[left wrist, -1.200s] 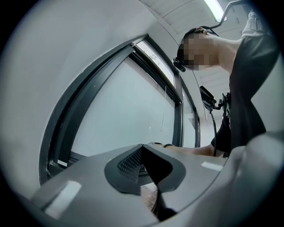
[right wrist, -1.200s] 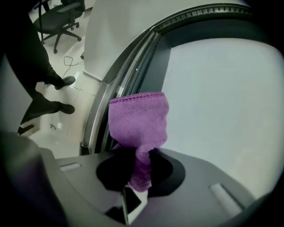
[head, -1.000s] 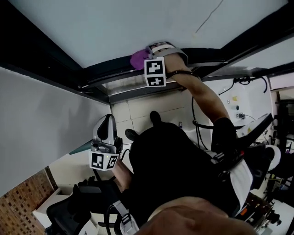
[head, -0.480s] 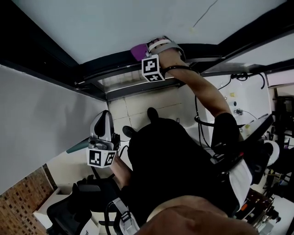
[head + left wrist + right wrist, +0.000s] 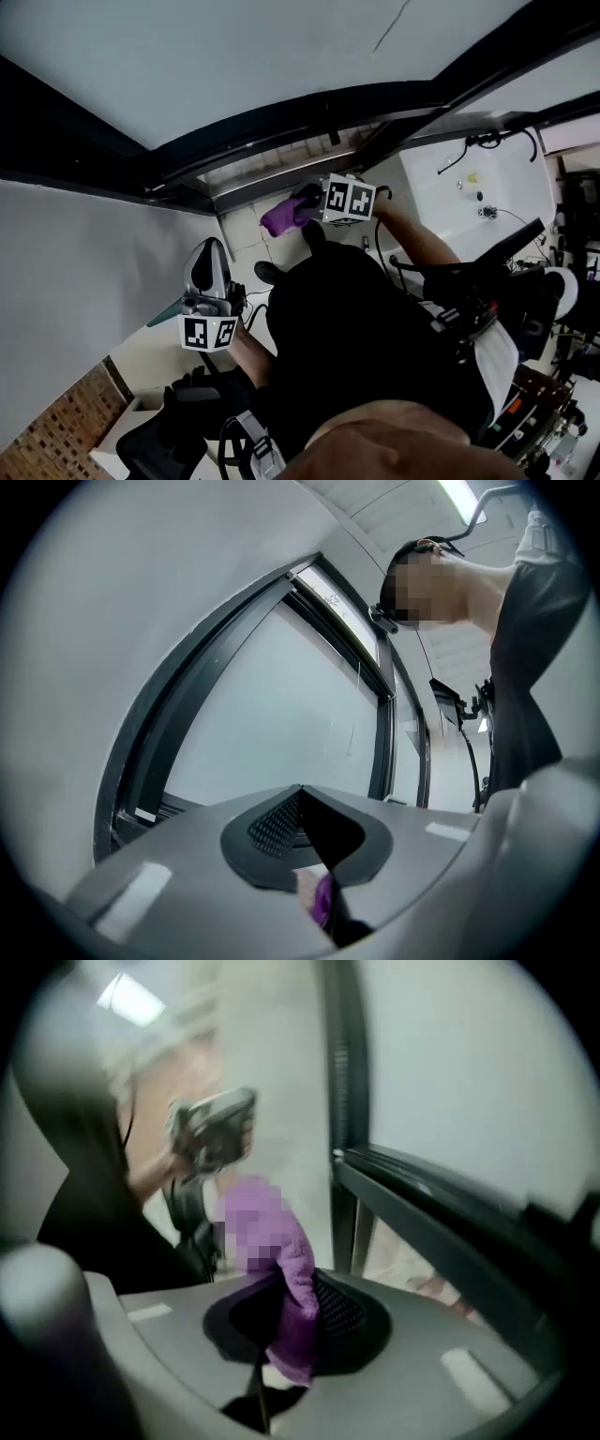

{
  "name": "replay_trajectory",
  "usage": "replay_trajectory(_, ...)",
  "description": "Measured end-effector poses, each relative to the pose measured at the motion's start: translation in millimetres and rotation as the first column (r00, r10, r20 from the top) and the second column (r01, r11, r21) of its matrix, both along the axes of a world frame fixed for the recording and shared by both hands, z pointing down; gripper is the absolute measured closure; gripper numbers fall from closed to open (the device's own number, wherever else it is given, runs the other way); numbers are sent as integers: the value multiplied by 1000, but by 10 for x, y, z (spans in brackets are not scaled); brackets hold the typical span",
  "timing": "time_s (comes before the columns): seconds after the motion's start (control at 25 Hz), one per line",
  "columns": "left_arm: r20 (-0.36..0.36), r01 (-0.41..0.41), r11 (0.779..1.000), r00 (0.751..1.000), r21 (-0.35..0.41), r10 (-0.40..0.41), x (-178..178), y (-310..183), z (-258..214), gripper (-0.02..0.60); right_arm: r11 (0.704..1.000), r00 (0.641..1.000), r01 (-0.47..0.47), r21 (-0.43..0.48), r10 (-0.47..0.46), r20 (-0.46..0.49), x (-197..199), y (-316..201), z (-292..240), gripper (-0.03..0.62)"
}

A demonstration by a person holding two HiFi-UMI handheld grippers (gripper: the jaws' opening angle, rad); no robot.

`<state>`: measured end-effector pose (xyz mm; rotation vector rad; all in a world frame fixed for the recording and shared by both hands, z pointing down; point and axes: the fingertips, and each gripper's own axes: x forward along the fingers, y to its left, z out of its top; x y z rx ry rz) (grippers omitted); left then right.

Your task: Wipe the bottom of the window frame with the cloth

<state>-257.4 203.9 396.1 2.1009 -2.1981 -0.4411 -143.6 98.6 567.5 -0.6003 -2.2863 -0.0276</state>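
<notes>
R gripper [image 5: 302, 204] pinches purple cloth [image 5: 279, 217] mid-frame, off the bottom rail [image 5: 281, 127], which runs lower-left to upper-right just above. L gripper [image 5: 214, 248] pressed together, empty, farther. I'd lift w/ R.

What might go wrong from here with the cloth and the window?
The right hand-held gripper pinches only part of the purple cloth; the loose rest might slip out or snag. The cloth is held off the window frame, so its bottom rail could end up only partly wiped.
</notes>
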Motion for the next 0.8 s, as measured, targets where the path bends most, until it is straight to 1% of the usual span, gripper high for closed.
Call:
replay_trajectory(0.04, 4, -9, 1000, 1000, -5, 9, 16, -20, -24, 578, 959, 984, -174, -226, 180, 10, -16, -76, 78, 530)
replay_trajectory(0.08, 9, -19, 1000, 1000, -11, 19, 35, -46, -50, 579, 839, 936, -313, -445, 352, 6, -32, -202, 62, 530)
replay_trajectory(0.12, 14, -30, 999, 999, -17, 31, 54, -81, -74, 579, 666, 864, -384, -640, 503, 5, -44, -379, -59, 530)
replay_trajectory(0.16, 19, -43, 999, 999, -24, 43, 72, -125, -92, 579, 484, 775, -386, -785, 632, 9, -44, -605, -245, 530)
replay_trajectory(0.2, 24, -55, 998, 998, -31, 56, 92, -175, -103, 578, 341, 673, -351, -872, 740, 18, -30, -866, -434, 530)
replay_trajectory(0.24, 27, -69, 997, 997, -39, 70, 118, -228, -107, 580, 264, 565, -321, -910, 824, 40, -9, -1126, -582, 530)
replay_trajectory(0.28, 31, -83, 995, 996, -47, 84, 151, -280, -106, 579, 249, 458, -324, -913, 886, 79, 10, -1357, -677, 530)
replay_trajectory(0.32, 34, -97, 994, 995, -56, 99, 195, -329, -106, 578, 269, 360, -361, -893, 923, 133, 23, -1546, -729, 530)
replay_trajectory(0.36, 39, -110, 992, 993, -65, 113, 246, -375, -108, 579, 305, 278, -413, -858, 940, 200, 28, -1697, -760, 530)
replay_trajectory(0.4, 44, -121, 990, 991, -75, 125, 302, -414, -111, 579, 344, 215, -467, -815, 938, 273, 28, -1811, -786, 530)
replay_trajectory(0.44, 48, -130, 988, 990, -82, 134, 356, -443, -117, 579, 382, 172, -518, -765, 923, 344, 28, -1896, -803, 529)
replay_trajectory(0.48, 52, -135, 987, 989, -89, 140, 403, -462, -123, 578, 413, 148, -566, -713, 902, 405, 26, -1959, -806, 530)
replay_trajectory(0.52, 55, -138, 986, 988, -93, 144, 438, -473, -128, 578, 440, 138, -608, -661, 878, 457, 22, -2011, -801, 530)
replay_trajectory(0.56, 58, -139, 985, 988, -98, 145, 462, -480, -132, 578, 469, 140, -645, -604, 849, 510, 13, -2049, -800, 530)
replay_trajectory(0.64, 59, -136, 985, 988, -107, 143, 484, -496, -128, 580, 528, 165, -696, -486, 777, 607, -12, -2082, -808, 530)
replay_trajectory(0.68, 58, -135, 984, 988, -113, 142, 487, -514, -122, 578, 542, 173, -708, -454, 756, 632, -20, -2084, -814, 530)
replay_trajectory(0.72, 57, -136, 983, 988, -120, 143, 487, -541, -117, 579, 537, 169, -703, -467, 763, 624, -24, -2083, -824, 530)
replay_trajectory(0.76, 55, -139, 982, 988, -127, 147, 488, -575, -118, 579, 509, 149, -670, -541, 805, 574, -30, -2076, -843, 530)
replay_trajectory(0.8, 54, -143, 981, 987, -132, 151, 494, -609, -128, 579, 451, 120, -598, -662, 867, 483, -42, -2060, -873, 530)
